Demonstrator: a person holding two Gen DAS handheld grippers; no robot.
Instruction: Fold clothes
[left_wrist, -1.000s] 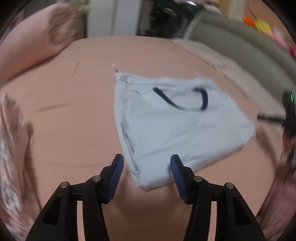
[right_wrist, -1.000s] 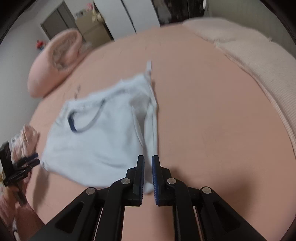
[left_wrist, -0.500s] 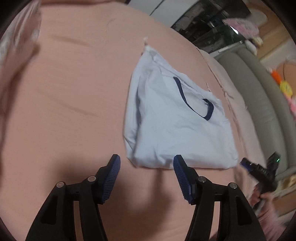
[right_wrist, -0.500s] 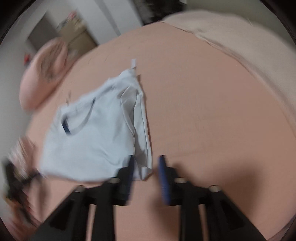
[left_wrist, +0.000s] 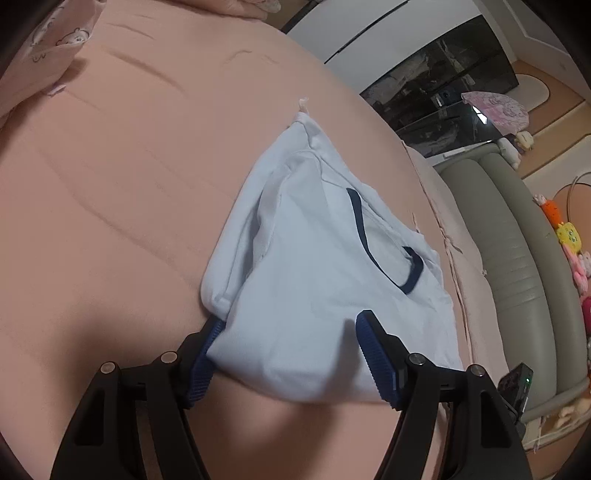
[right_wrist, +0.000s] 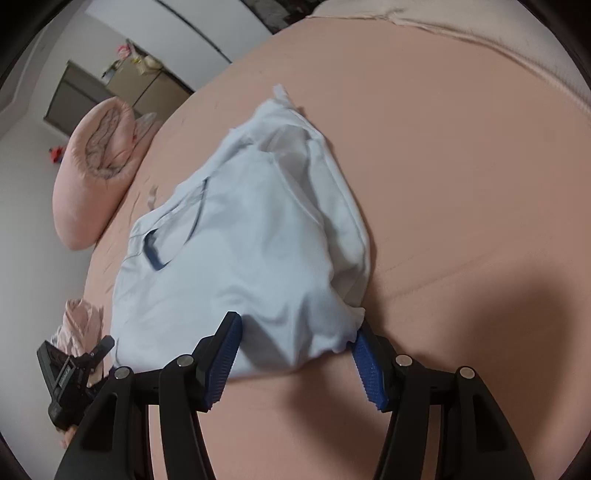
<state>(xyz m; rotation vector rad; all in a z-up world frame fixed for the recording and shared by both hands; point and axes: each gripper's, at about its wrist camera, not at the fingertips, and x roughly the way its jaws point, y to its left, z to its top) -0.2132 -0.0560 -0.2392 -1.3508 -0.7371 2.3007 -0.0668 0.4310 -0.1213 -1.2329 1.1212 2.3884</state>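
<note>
A light blue T-shirt with a navy collar (left_wrist: 314, 258) lies partly folded on a pink bed sheet (left_wrist: 110, 184). My left gripper (left_wrist: 291, 358) is open, its blue-padded fingers straddling the shirt's near edge, the left pad tucked under the cloth. In the right wrist view the same shirt (right_wrist: 251, 236) fills the middle. My right gripper (right_wrist: 295, 358) is open around the shirt's near corner, its right pad partly under the ragged hem. The left gripper's body (right_wrist: 70, 373) shows at lower left there.
A pink pillow (right_wrist: 96, 173) lies at the bed's far left. A patterned pink blanket (left_wrist: 44, 44) sits at top left. A grey-green sofa (left_wrist: 517, 258) and toys stand beyond the bed's right edge, with white wardrobes and a dark cabinet (left_wrist: 436, 88) behind.
Both grippers moved forward onto the shirt's near edge. The right gripper went from shut to wide open. The left stayed open and now straddles the cloth.
</note>
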